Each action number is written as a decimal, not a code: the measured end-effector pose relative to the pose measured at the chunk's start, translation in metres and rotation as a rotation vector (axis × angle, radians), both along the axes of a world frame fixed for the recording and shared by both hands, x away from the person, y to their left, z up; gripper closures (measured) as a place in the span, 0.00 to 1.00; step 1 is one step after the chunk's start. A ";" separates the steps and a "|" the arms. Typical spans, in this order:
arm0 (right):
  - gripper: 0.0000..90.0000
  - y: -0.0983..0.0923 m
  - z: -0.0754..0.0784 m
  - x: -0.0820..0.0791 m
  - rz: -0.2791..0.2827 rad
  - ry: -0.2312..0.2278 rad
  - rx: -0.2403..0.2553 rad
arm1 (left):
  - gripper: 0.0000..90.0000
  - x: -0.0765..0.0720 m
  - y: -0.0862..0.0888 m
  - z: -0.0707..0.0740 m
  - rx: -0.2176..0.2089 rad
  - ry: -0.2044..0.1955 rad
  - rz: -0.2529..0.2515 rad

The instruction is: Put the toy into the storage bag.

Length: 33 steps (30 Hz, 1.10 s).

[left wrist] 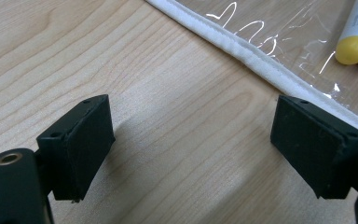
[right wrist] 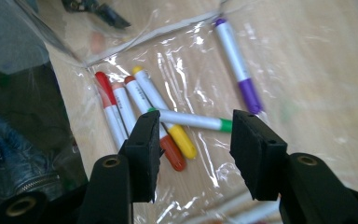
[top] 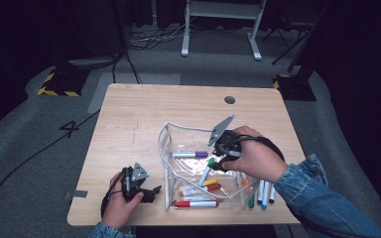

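A clear plastic pouch with white trim (top: 164,144) stands open on the wooden table (top: 129,114). Inside lie a purple-capped marker (top: 191,154), a green-capped marker (top: 207,172) and red ones (top: 197,203). My right gripper (top: 219,161) hangs over the pouch with its jaws open. In the right gripper view (right wrist: 196,126) the green-capped marker (right wrist: 191,120) lies below the gap, untouched, beside a yellow one (right wrist: 151,93), red ones (right wrist: 107,100) and the purple one (right wrist: 237,65). My left gripper (top: 151,191) rests open on the table left of the pouch. Between its jaws (left wrist: 191,126) is bare wood, near the pouch's white edge (left wrist: 256,60).
Several more markers (top: 264,192) lie loose on the table just right of the pouch, under the person's right wrist. A round cable hole (top: 229,99) sits near the table's far edge. A yellow marker cap (left wrist: 352,49) shows through the pouch wall.
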State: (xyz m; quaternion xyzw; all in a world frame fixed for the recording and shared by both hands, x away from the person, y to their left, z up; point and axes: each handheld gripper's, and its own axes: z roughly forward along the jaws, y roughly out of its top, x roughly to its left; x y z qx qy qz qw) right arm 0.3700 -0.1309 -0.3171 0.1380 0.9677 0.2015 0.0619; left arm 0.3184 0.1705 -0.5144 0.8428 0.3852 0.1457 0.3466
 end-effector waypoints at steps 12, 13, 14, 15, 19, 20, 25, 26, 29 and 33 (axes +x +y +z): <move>0.60 -0.094 0.050 0.000 -0.249 -0.100 0.082 | 0.15 0.000 0.000 0.000 0.001 0.003 -0.003; 0.60 -0.103 0.050 0.000 -0.274 -0.102 0.081 | 0.15 0.000 0.000 0.000 0.001 -0.001 0.000; 0.61 -0.111 0.049 0.000 -0.300 -0.103 0.081 | 0.15 0.000 0.000 0.000 0.002 0.002 -0.003; 0.61 -0.120 0.048 0.001 -0.327 -0.102 0.079 | 0.15 0.000 0.000 0.000 0.001 -0.001 0.000; 0.61 -0.153 0.035 0.004 -0.420 -0.090 0.075 | 0.15 0.000 0.000 0.000 0.004 0.002 -0.005; 0.61 -0.160 0.030 0.005 -0.442 -0.082 0.074 | 0.15 0.000 0.000 0.000 0.004 0.002 -0.005; 0.57 -0.186 -0.007 0.009 -0.534 -0.033 0.056 | 0.15 0.000 0.000 0.000 0.004 0.003 -0.005; 0.57 -0.190 -0.016 0.009 -0.548 -0.020 0.054 | 0.15 0.000 0.000 0.000 0.004 0.001 -0.004; 0.56 -0.199 -0.041 0.009 -0.580 0.014 0.052 | 0.15 0.000 0.000 0.000 0.005 0.002 -0.005; 0.54 -0.206 -0.076 0.009 -0.620 0.067 0.030 | 0.15 0.000 0.000 0.000 0.001 0.005 -0.006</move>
